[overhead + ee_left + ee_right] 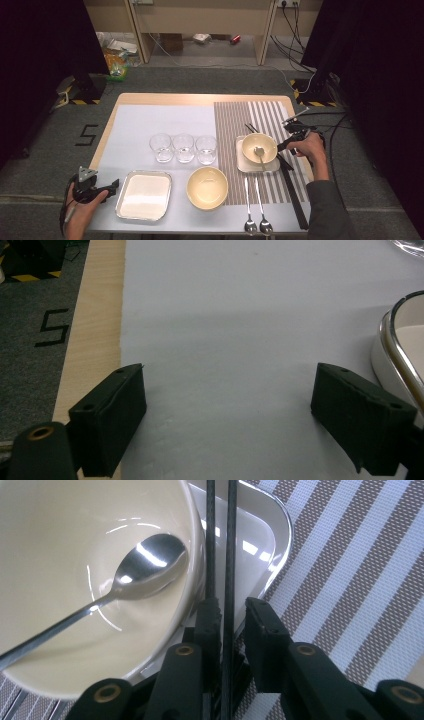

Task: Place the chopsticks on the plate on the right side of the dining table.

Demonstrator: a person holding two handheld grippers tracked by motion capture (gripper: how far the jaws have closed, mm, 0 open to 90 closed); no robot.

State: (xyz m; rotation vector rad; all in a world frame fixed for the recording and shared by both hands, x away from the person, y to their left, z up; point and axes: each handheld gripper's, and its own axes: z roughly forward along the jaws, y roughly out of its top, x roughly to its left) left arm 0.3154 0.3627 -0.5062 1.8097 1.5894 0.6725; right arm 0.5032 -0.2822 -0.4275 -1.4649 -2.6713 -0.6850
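cream bowl point(75, 580) holding a shiny silver spoon point(145, 567), sitting on a white square plate point(260, 535). black chopsticks point(220, 530) lying over a brown-and-white striped placemat point(350, 555). pale blue mat point(240, 340) covering the light wood table point(95, 315). black jaws showing on both grippers.

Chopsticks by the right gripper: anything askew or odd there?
Yes. The chopsticks lie across the plate's rim beside the bowl, not flat on the mat. They run between the right gripper's fingers, one stick against the left finger, a gap to the other. Nothing spilled.
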